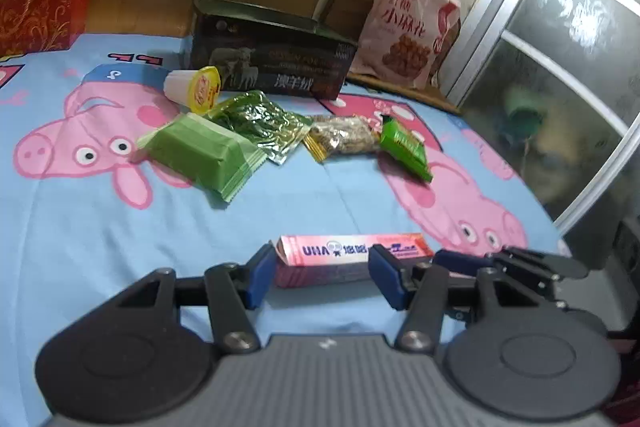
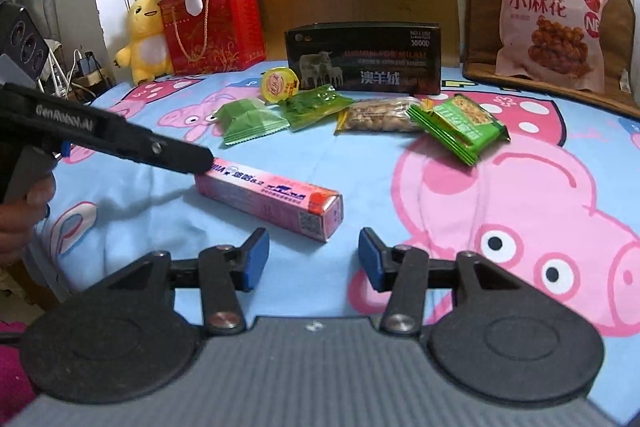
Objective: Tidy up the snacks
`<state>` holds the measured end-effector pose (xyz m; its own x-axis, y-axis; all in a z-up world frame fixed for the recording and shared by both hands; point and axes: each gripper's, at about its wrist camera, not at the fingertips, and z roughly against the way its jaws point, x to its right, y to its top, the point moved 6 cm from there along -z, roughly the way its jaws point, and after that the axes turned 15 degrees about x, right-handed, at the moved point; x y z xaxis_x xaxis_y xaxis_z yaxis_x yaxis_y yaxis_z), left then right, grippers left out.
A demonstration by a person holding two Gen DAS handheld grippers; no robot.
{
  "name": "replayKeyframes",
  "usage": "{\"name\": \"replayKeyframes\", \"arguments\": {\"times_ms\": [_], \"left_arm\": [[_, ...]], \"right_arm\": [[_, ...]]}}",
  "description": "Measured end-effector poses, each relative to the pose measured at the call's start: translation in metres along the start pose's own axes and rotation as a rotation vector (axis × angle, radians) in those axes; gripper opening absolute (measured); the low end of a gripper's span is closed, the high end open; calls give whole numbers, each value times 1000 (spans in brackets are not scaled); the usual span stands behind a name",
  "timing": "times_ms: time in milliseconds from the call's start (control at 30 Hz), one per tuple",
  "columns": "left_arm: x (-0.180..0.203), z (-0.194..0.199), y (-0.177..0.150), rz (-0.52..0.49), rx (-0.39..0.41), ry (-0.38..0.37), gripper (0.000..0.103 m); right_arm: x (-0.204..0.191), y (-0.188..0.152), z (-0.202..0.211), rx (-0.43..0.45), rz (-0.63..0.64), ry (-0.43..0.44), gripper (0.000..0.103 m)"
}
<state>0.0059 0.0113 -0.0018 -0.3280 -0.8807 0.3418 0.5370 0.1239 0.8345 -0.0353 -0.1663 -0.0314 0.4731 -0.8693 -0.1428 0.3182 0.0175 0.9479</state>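
Bed sheet, blue cartoon-pig print (image 2: 280, 267): long pink cardboard candy box (image 2: 272, 201) between left claw (image 1: 326, 273) pads, grip unclear; right claw (image 2: 314, 259) gapes empty. Light, stiff; grab mid-length.

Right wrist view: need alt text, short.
A long pink cardboard candy box lies on a blue cartoon-pig bedsheet, just ahead of the open right gripper; the black left gripper reaches its far end from the left. Behind lie green snack packets, a peanut bag and a dark open carton.
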Motion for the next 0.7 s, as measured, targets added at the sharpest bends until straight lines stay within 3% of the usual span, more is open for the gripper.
{"name": "replayKeyframes", "arguments": {"times_ms": [100, 167, 367, 700], "left_arm": [[-1, -8, -2, 7, -11, 0, 49], [-2, -12, -3, 14, -17, -19, 40], [-2, -10, -1, 1, -10, -41, 32], [-17, -14, 60, 22, 114, -31, 31]], "right_arm": [[-1, 1, -5, 0, 5, 9, 52], [-3, 0, -7, 3, 9, 12, 54], [3, 6, -12, 19, 8, -22, 48], [6, 49, -39, 110, 22, -8, 47]]}}
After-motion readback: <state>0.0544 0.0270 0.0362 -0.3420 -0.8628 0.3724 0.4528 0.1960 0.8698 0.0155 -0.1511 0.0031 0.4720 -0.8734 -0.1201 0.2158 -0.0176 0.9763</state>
